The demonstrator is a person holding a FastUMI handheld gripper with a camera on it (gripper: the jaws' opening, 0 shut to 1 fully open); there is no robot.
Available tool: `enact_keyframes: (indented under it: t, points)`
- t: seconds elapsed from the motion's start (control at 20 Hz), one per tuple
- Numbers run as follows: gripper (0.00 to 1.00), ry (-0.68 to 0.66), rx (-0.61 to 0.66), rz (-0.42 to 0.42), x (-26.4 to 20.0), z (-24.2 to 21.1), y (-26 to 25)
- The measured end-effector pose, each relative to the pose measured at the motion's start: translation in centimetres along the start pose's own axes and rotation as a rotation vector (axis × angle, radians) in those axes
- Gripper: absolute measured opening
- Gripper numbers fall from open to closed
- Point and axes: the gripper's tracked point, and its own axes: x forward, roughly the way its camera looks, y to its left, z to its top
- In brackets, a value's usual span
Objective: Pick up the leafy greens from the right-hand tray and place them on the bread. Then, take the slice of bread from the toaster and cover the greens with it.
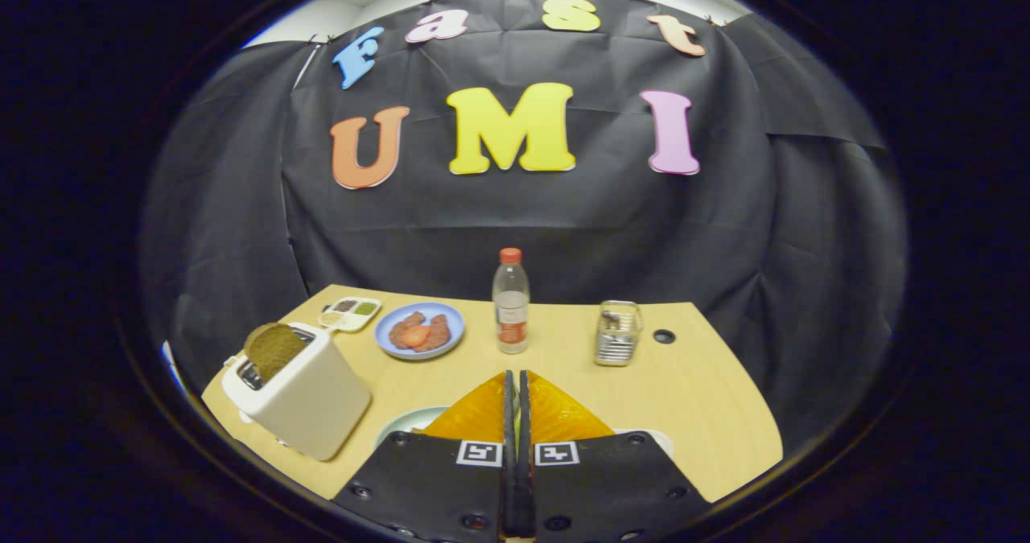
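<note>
Gripper pose: the gripper (515, 382) is held level above the near edge of the pale wooden table (708, 414), pointing toward the back wall.
Gripper state: clenched, the two fingers pressed together with only a thin slit between them and nothing held.
Toaster: one cream-white boxy toaster (302, 398) stands left of the fingers, near the table's left edge.
Bread: one round brown slice of bread (275, 350) sticks up from the toaster's slot, left of and beyond the fingertips.
Plates near the fingers: two white rims, one (406, 424) just left and one (656, 438) just right, mostly hidden; contents cannot be told.
Blue plate: one round blue plate (451, 326) with brownish food, beyond the fingers to the left.
Bottle: one clear plastic bottle with a red cap (511, 302), straight ahead.
Wire basket: one small metal basket (618, 334), ahead to the right.
Small tray: one white divided dish (351, 313), behind the toaster.
</note>
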Motion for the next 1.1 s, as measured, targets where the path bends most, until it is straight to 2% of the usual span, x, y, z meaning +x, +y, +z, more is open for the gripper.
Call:
enact_keyframes:
  t: [0.3,0.5,0.75,1.1]
  points:
    - [0.0,0.035,0.045,0.108,1.4,-1.7,10.7]
    - [0.0,0.067,0.086,0.143,2.2,-3.5,13.9]
    - [0.0,0.11,0.179,0.117,4.0,-5.7,13.0]
    - [0.01,0.126,0.155,0.036,5.1,-7.6,8.0]
